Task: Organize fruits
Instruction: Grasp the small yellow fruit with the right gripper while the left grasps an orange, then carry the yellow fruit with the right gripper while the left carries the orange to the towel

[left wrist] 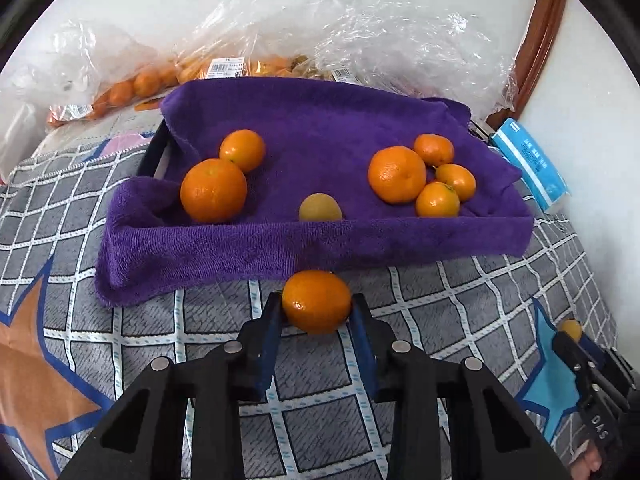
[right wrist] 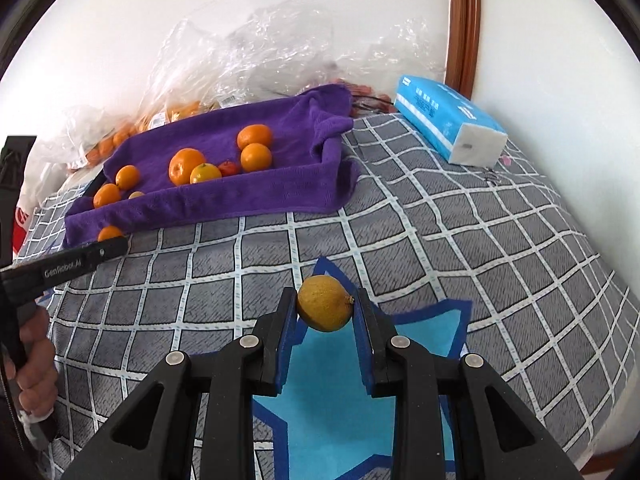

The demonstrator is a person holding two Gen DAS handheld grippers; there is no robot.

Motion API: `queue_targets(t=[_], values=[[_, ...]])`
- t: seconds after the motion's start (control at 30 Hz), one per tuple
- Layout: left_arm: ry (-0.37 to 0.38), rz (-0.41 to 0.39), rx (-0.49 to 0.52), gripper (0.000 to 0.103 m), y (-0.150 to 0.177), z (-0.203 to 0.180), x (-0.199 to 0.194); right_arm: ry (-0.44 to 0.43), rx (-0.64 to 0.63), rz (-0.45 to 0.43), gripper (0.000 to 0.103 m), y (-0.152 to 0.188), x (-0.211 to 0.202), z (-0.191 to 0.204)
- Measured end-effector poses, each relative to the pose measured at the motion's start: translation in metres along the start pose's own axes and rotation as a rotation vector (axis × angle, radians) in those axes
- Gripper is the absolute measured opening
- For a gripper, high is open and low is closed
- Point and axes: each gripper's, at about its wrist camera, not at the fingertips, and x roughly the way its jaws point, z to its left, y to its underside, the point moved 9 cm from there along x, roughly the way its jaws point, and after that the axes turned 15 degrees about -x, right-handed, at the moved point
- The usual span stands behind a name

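Fluffy purple terry towel (left wrist: 312, 120), crinkly glossy clear plastic bags (left wrist: 360, 28), matt quilted bedcover (right wrist: 460, 240).

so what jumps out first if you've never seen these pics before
The purple towel lining a tray on the checked bedcover, with loose oranges scattered on it, grabs the eye first. Next come the two grippers in front of it: the left gripper is shut on an orange, and the right gripper is shut on a yellow fruit. Behind the towel lie crumpled plastic bags with more fruit.
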Motion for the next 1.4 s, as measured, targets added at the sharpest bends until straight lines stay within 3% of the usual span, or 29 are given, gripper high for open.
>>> queue_targets(t=[0.33,0.73,1.4], values=[[0.003,-0.026,-0.034,0.032,0.001,0.023,-0.039,-0.058,-0.032,-0.032,0.028,-0.015,-0.007,0.033],[0.022,-0.043,-0.09,0.032,0.003,0.05,-0.079,-0.066,-0.069,-0.069,0.028,-0.038,-0.03,0.062],[0.057,-0.08,-0.101,0.032,-0.026,0.054,-0.109,-0.062,-0.025,-0.103,0.028,-0.073,-0.054,0.063]])
